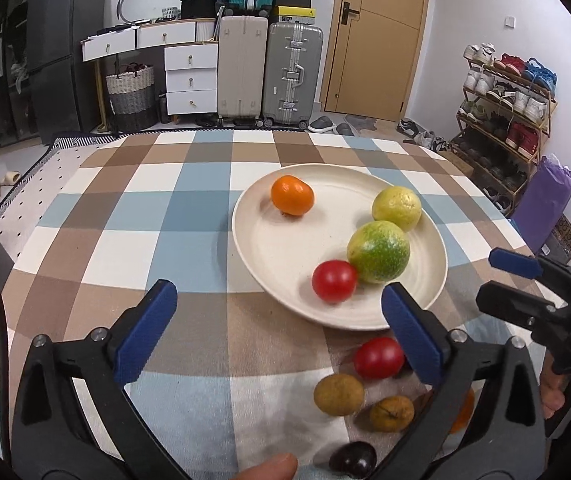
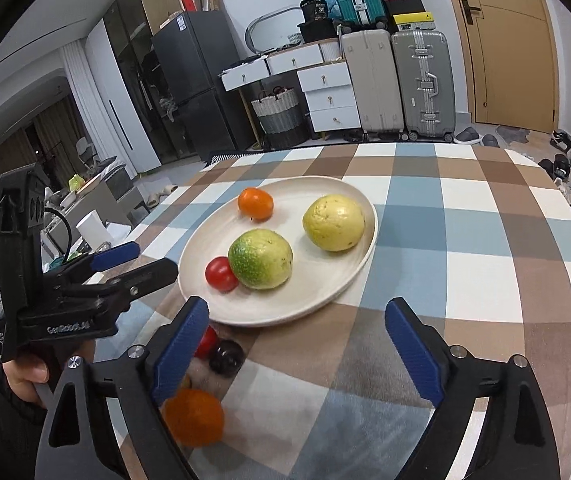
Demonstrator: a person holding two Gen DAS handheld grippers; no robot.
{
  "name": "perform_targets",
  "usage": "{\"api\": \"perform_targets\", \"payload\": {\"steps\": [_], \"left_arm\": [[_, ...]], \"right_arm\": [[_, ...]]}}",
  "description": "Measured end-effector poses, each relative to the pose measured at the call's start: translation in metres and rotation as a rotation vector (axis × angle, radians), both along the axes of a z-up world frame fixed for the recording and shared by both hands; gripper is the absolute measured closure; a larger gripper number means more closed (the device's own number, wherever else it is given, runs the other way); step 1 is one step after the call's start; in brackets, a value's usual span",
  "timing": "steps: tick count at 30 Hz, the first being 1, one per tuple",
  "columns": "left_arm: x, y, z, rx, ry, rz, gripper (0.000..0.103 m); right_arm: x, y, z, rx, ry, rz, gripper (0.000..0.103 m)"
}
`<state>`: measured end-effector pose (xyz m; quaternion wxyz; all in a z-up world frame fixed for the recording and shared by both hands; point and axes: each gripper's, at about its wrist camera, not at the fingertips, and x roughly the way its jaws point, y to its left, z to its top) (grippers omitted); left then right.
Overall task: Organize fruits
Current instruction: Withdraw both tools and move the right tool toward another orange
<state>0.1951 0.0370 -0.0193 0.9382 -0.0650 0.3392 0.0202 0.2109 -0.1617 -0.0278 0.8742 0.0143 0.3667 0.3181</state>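
Fruits sit in 2 groups on the checked tablecloth [image 1: 189, 216]. On the cream plate [image 1: 269, 256]: an orange mandarin [image 1: 292, 195] at the far left, a yellow guava [image 1: 396, 208] at the far right, a green-yellow guava [image 1: 378, 251] nearer, w/ a red tomato [image 1: 334, 281] touching its near-left side. Off the plate, just past its near rim: a second red tomato [image 1: 378, 357], a tan longan [image 1: 338, 394], a brownish-yellow fruit [image 1: 391, 413] and a dark plum [image 1: 353, 459], all close together, plus an orange fruit [image 2: 193, 417] that's blurred in the right wrist view. Left gripper [image 1: 279, 330] is spread wide, nothing btwn its blue pads; the loose tomato lies just inside its right finger, the other loose fruits below and nearer the cam. Right gripper [image 2: 297, 350] is also spread wide and empty; the plum and tomato peek out by its left finger, orange fruit right against that finger's base, plate straight ahead beyond the tips.
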Motion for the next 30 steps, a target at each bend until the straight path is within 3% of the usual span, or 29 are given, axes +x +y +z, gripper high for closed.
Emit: {"api": "perform_targets", "payload": {"steps": [2, 17, 30], "left_arm": [[-0.002, 0.000, 0.000, -0.001, 0.001, 0.002, 0.001], [-0.041, 0.004, -0.007, 0.018, 0.019, 0.025, 0.001], [-0.058, -0.009, -0.007, 0.021, 0.016, -0.038, 0.001]], "right_arm": [[-0.003, 0.001, 0.003, -0.001, -0.013, 0.004, 0.001], [-0.010, 0.004, 0.000, -0.015, -0.006, 0.036, 0.000], [-0.020, 0.009, -0.003, -0.042, 0.007, 0.083, 0.000]]}}
